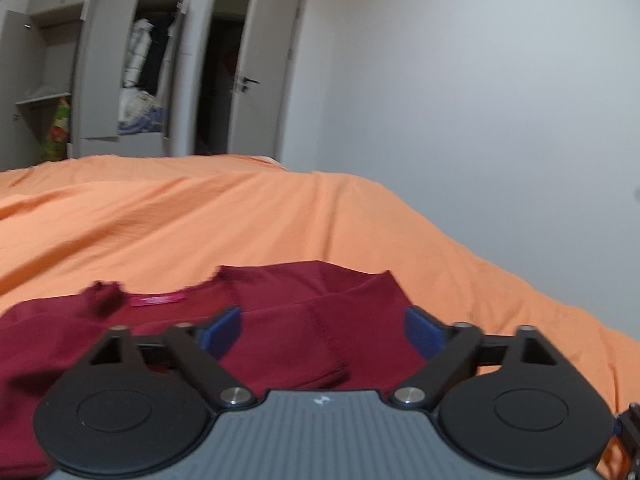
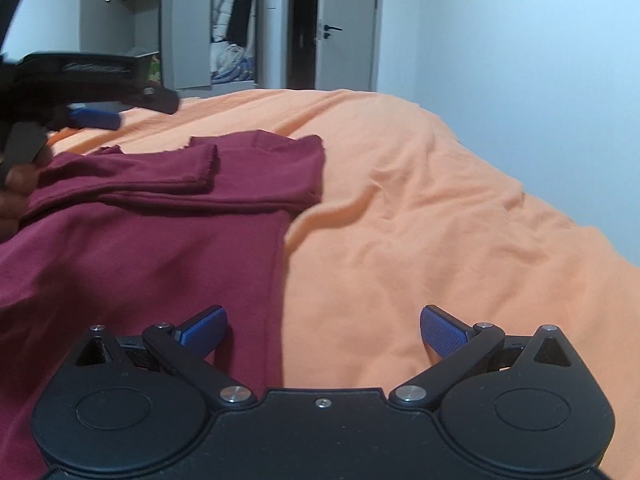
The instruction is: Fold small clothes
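The room is lit softly and evenly, with no glare, and the white wall (image 1: pixel 480 80) looks grey in the left view and bluish in the right. Both pictures bend at the edges and have dark corners. The left view is blurry, most around the closet (image 1: pixel 140 72), while the right view is sharper, with soft shadows in the folds of the orange bedsheet (image 2: pixel 400 200).
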Demonstrator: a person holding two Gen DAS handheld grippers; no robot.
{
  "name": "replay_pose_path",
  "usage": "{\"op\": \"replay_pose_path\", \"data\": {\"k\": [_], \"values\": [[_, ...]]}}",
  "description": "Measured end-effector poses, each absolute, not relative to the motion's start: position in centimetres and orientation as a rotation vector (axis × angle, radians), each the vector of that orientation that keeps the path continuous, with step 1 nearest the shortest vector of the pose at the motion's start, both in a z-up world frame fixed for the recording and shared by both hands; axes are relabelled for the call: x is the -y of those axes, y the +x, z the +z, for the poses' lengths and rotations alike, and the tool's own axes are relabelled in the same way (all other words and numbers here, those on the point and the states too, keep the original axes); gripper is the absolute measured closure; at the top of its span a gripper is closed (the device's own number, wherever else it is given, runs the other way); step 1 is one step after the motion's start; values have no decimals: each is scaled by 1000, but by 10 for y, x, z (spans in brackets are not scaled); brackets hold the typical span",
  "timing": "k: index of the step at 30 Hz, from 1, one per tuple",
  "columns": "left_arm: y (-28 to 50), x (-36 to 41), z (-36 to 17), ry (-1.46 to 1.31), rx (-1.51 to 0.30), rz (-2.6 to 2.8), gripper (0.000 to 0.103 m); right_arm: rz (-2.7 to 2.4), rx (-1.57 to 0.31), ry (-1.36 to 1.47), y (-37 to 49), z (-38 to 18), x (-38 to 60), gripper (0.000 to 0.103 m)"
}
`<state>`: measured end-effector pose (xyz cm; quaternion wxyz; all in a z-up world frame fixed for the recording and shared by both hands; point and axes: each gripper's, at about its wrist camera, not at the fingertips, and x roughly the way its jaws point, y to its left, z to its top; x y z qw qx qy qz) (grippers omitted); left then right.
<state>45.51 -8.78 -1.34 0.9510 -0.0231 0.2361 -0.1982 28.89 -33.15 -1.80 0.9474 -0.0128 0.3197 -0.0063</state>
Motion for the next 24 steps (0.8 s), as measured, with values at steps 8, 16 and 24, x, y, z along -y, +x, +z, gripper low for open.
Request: {"op": "replay_pose_path", "data": {"k": [8, 16, 24], "values": [[406, 27, -8, 10, -435, -166, 1, 241, -607, 113, 347, 6, 317, 1], [373, -35, -9, 90, -455, 23, 1, 345, -662, 206, 438, 4, 284, 17], [362, -78, -27, 95, -505, 117, 0, 309, -741, 190, 507, -9, 253, 61]]}}
